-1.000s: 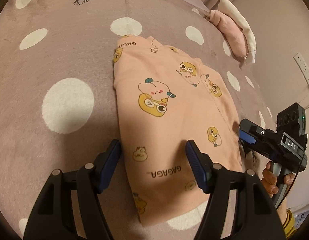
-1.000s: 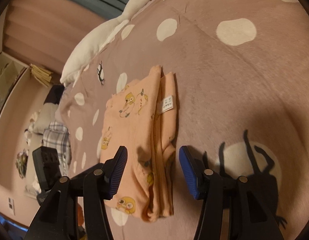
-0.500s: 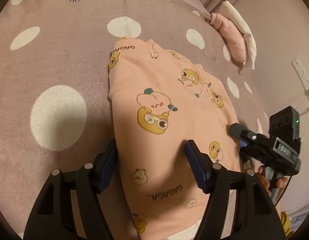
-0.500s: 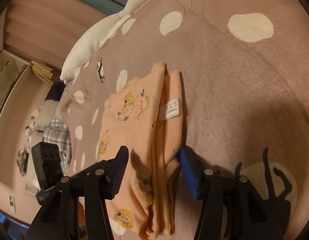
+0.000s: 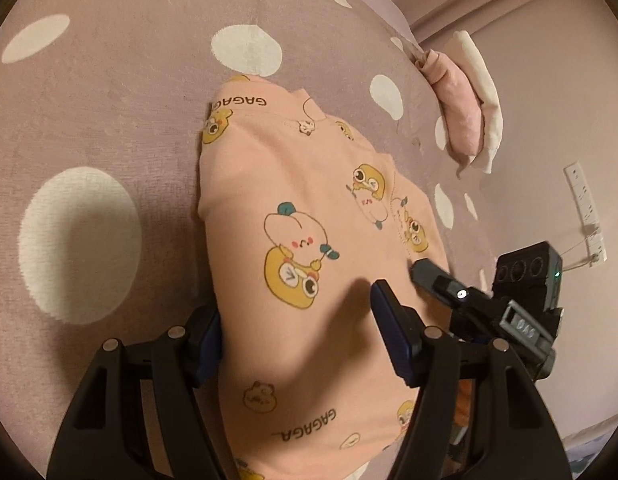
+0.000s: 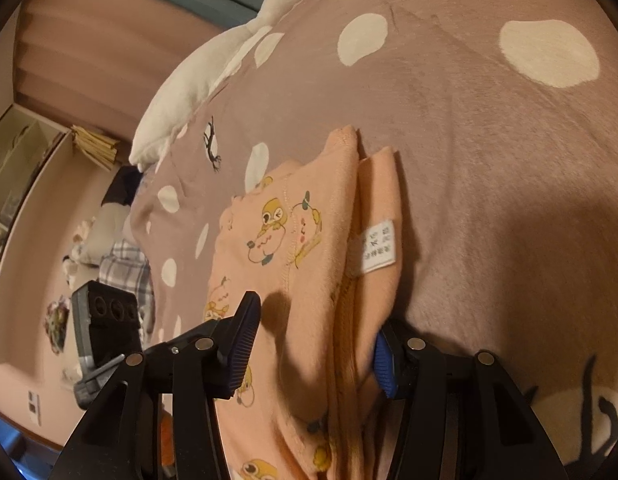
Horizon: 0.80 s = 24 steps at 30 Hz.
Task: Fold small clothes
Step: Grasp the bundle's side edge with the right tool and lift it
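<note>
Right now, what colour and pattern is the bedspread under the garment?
Mauve-brown bedspread with large white polka dots; clearest in the right wrist view.

Left tool [image 5: 297, 340] open, straddling folded peach cartoon-print garment [image 5: 309, 248] on polka-dot blanket [image 5: 109, 100]; right tool [image 5: 425, 274] touching garment's right edge.

"GAGAGA" is printed twice on the peach garment [image 5: 309, 240], seen upside down in the left wrist view: once nr its far edge, once nr the close hem. White care tag [image 6: 379, 250] on the garment's folded edge carries small print, too tiny to read; grey label [image 5: 527, 326] on the other claw's body is blurry, illegible.
</note>
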Tool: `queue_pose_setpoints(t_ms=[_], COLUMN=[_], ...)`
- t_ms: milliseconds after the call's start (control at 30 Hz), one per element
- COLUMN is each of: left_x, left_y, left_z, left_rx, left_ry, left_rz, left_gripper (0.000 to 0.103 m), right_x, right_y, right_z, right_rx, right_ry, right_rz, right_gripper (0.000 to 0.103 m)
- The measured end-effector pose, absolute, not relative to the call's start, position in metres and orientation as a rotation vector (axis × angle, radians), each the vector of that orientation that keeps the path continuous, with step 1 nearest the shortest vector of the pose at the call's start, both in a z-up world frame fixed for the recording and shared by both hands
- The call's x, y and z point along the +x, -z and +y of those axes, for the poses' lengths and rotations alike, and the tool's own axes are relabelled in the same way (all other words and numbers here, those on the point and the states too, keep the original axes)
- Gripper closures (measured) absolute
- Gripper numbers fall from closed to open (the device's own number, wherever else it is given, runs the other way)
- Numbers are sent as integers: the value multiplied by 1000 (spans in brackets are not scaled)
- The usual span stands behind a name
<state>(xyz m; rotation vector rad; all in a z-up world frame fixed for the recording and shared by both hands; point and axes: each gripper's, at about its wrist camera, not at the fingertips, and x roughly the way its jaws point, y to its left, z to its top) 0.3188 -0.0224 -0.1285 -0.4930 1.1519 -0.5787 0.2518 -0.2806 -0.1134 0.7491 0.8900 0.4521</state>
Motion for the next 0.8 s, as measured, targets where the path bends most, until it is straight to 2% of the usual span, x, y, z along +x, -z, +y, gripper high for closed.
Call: queue_pose_setpoints(t_ms=[267, 500, 800], left_x=[332, 334, 320], left_y=[134, 131, 114], left_z=[-19, -28, -39], left_rx=[-556, -475, -319], left_ry=[584, 547, 513], left_rz=[1175, 1189, 1121], left_gripper=[55, 71, 79], right_x=[259, 257, 238], right_y=[117, 113, 83], right_z=[-278, -269, -248], right_rx=[735, 667, 461], right_ry=[-449, -442, -379], right_rz=[896, 900, 808], right_gripper=[66, 78, 82])
